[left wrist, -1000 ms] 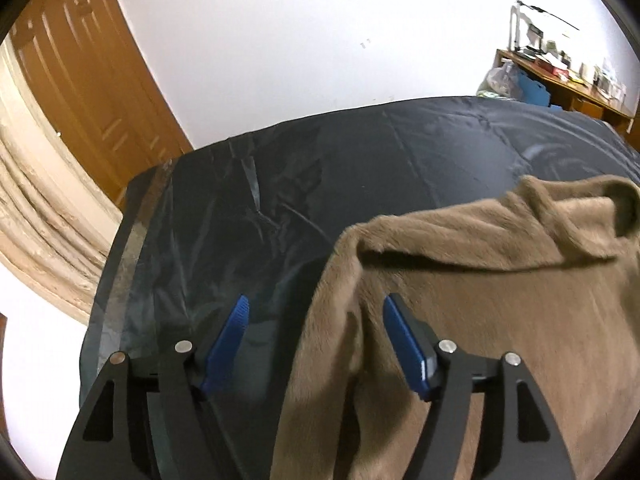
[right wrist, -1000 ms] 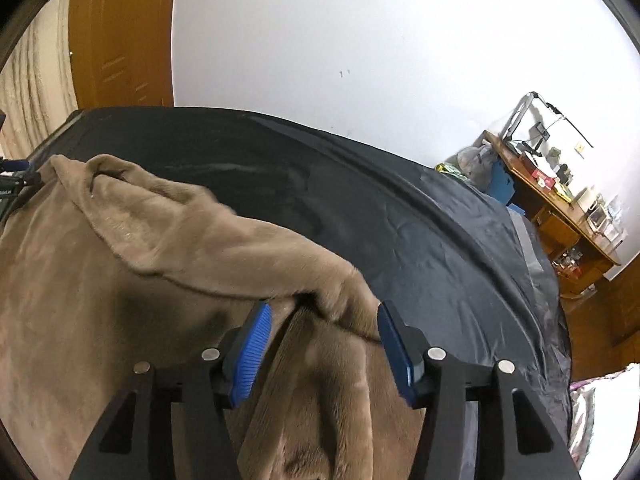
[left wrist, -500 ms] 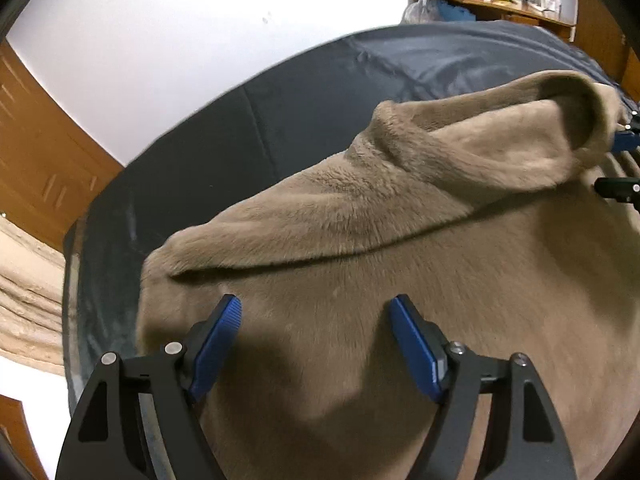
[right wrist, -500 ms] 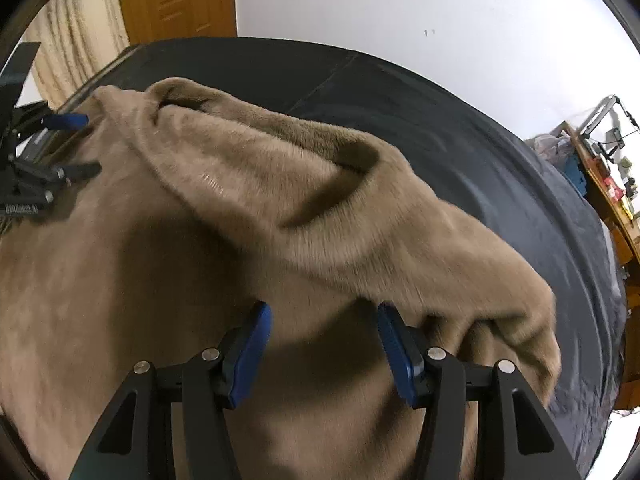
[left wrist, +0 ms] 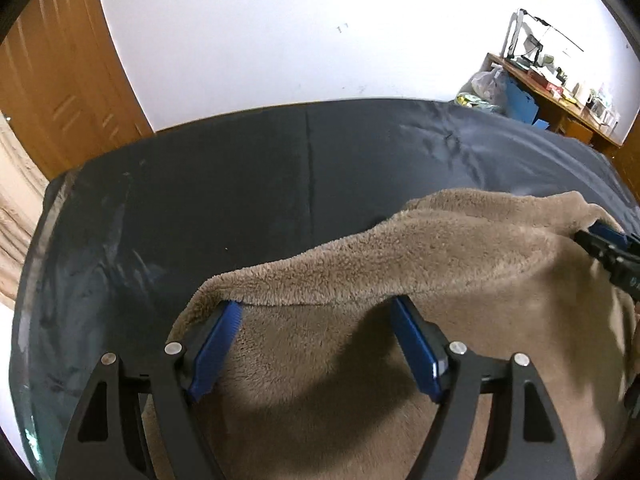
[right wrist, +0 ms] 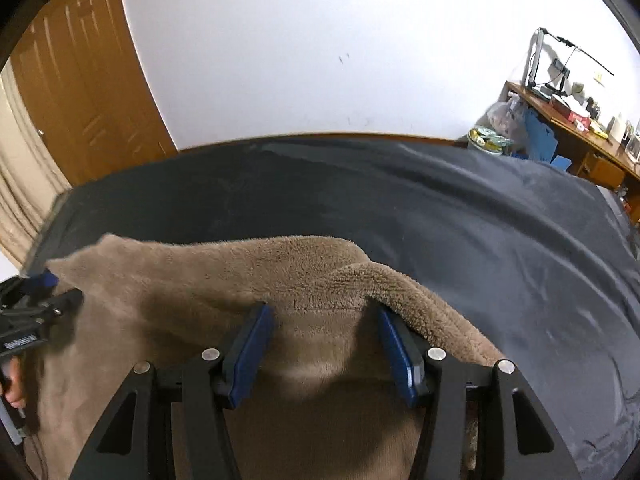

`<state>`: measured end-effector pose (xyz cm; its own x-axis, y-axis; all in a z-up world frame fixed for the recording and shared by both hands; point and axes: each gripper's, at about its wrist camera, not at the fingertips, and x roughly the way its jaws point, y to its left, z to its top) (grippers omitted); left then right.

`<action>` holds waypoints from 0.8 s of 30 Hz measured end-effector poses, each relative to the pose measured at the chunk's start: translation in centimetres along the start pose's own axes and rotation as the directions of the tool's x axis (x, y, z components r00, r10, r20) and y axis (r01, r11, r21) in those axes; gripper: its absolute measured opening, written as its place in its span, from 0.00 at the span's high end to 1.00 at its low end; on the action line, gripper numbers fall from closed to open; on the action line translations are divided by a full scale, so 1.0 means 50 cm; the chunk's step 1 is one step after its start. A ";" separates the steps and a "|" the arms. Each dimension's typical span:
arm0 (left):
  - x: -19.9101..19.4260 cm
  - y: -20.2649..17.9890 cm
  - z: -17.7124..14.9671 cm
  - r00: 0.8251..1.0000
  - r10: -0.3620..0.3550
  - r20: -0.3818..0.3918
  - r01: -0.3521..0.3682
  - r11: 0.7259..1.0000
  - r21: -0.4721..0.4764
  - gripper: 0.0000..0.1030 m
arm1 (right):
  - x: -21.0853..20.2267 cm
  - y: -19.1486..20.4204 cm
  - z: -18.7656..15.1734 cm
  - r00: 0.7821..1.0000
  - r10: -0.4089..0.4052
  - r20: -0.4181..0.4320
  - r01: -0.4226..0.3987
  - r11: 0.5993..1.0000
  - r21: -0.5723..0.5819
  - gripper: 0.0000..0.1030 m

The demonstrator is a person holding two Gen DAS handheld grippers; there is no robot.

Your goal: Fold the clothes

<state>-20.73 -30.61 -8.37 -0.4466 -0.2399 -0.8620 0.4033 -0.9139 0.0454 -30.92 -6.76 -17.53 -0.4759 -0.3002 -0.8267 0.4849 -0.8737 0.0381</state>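
Both tools stand wide, the left tool [left wrist: 316, 340] having just been opening, each with its fingertips tucked under the folded edge of the brown fleece garment [left wrist: 460, 256] spread on the dark bed [right wrist: 480, 216].

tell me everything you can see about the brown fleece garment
The brown fleece garment is plush, tan and thick-piled. It lies on the dark sheet, its far edge rolled into a raised fold. The left gripper and right gripper each reach under that fold, blue pads apart with fleece between them; the left jaws have just been opening.
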 end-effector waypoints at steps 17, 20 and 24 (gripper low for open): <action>-0.076 0.055 -0.063 0.998 -0.061 -0.020 0.062 0.997 0.052 0.18 | -0.019 0.008 -0.035 0.998 -0.012 0.063 0.016 0.998 -0.058 0.42; -0.134 0.111 -0.099 1.000 -0.028 0.010 0.027 0.998 0.055 0.18 | -0.048 0.000 -0.044 0.999 0.011 0.040 -0.009 0.999 -0.054 0.42; -0.191 0.188 -0.175 1.000 -0.002 0.018 0.002 1.000 0.009 0.18 | -0.124 0.014 -0.069 0.997 0.056 0.059 -0.052 0.996 -0.067 0.42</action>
<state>-5.71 -34.06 -4.13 -0.4621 -0.2442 -0.8526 0.3951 -0.9174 0.0487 -25.12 -4.20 -14.31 -0.4902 -0.3707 -0.7889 0.5574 -0.8291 0.0433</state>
